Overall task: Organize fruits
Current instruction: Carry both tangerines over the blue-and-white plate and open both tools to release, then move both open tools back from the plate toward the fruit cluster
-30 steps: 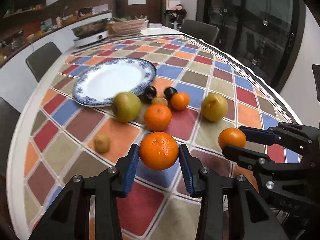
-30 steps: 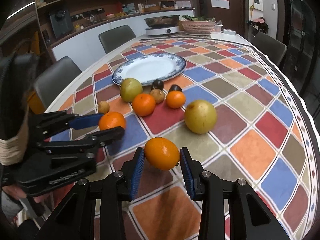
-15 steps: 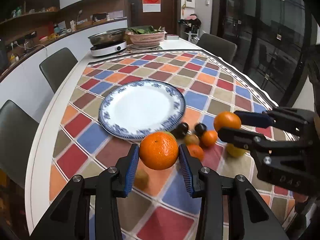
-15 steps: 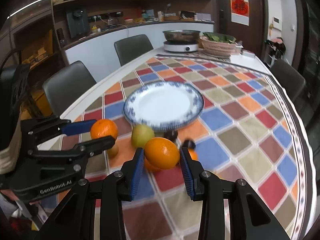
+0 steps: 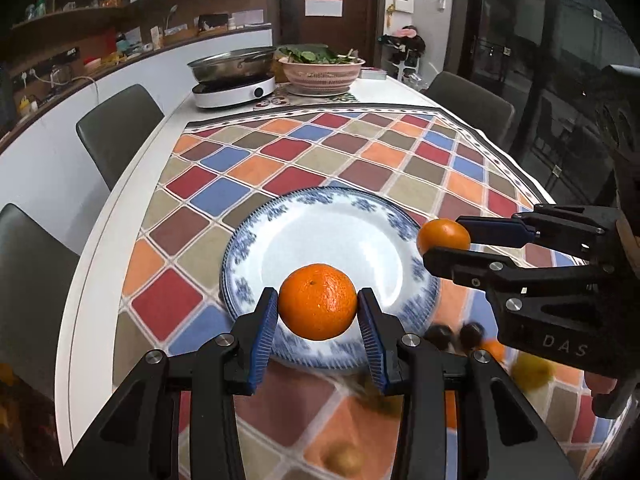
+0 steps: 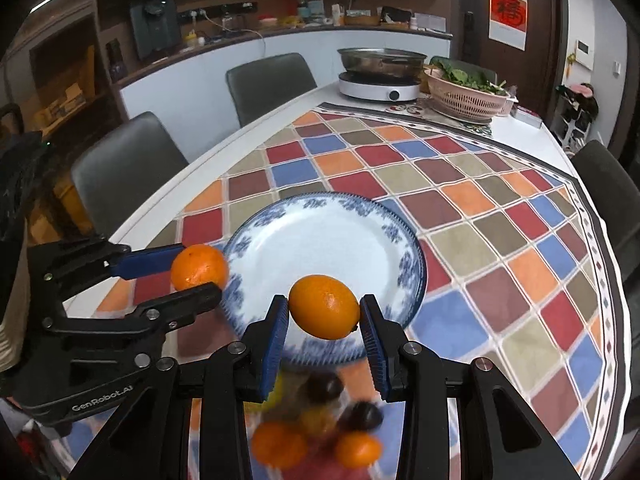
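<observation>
My left gripper (image 5: 318,322) is shut on a round orange (image 5: 317,306) and holds it above the near rim of the blue-and-white plate (image 5: 320,236). My right gripper (image 6: 324,332) is shut on a second, more oval orange (image 6: 324,306), also above the plate's near rim (image 6: 320,236). Each gripper shows in the other's view: the right one at the plate's right side (image 5: 444,242), the left one at the plate's left side (image 6: 198,270). The plate holds nothing. Other fruits lie blurred on the cloth below the grippers (image 6: 320,432).
A checked cloth (image 5: 360,152) covers the oval table. An induction cooker with a steel pan (image 5: 234,78) and a pink basket of greens (image 5: 320,70) stand at the far end. Grey chairs (image 5: 116,128) line the table's sides.
Both grippers have moved forward over the table with their oranges, from above the fruit pile to above the plate's near rim. The loose fruits have dropped to the bottom of both views.
</observation>
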A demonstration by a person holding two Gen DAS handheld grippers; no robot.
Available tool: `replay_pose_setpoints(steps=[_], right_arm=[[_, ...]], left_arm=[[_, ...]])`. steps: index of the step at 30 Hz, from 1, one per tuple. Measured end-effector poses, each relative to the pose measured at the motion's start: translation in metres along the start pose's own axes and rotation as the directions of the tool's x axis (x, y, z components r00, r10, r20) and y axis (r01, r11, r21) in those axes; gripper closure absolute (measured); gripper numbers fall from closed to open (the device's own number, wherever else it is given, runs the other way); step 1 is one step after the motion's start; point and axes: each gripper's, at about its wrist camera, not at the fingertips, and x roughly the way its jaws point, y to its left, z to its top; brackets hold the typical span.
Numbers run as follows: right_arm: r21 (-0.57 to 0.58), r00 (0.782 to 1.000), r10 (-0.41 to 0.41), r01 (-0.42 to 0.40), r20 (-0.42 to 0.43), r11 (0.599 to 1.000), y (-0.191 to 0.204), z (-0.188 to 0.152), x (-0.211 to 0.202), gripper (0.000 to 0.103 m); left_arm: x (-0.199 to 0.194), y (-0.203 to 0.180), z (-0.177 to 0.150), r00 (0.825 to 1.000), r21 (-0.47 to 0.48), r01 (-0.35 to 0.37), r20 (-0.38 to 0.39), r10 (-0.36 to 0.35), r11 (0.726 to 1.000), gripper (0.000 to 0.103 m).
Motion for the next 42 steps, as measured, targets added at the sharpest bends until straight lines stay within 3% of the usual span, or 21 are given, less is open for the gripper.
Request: replay_pose_setpoints(steps=[12, 21, 24, 31, 34, 42], right_arm=[[0.086, 0.993, 0.000, 0.010, -0.122, 0.996, -0.033, 0.031, 0.079, 0.065], [0.102, 0.989, 0.007, 0.008, -0.150, 0.995, -0.035, 0.034, 0.095, 0.064], [0.132, 0.991, 0.016, 0.001, -0.131, 0.991, -0.038, 0.036, 0.085, 0.053], [0.148, 0.999, -0.026, 0.032, -0.046, 0.988, -0.032, 0.027, 0.031, 0.053], [0.138, 0.999, -0.040, 0.040, -0.001, 0.990, -0.024, 0.017, 0.003, 0.042], [0.104, 0.991, -0.086, 0.075, 0.105, 0.992, -0.001, -0.010, -0.062, 0.038]], left_arm=[[0.081, 0.029, 0.025, 0.990, -0.083, 0.001, -0.142, -0.013, 0.997, 0.063], [0.089, 0.024, 0.027, 0.986, -0.067, -0.008, -0.168, -0.003, 0.998, 0.062], [0.077, 0.025, 0.026, 0.988, -0.078, -0.020, -0.157, 0.008, 0.997, 0.059], [0.007, 0.008, 0.020, 0.997, -0.049, -0.072, -0.038, 0.070, 0.996, 0.042], [-0.022, -0.002, 0.013, 0.996, -0.034, -0.090, 0.008, 0.090, 0.995, 0.040], [-0.085, -0.017, -0.014, 0.988, -0.060, -0.111, 0.099, 0.117, 0.992, 0.031]])
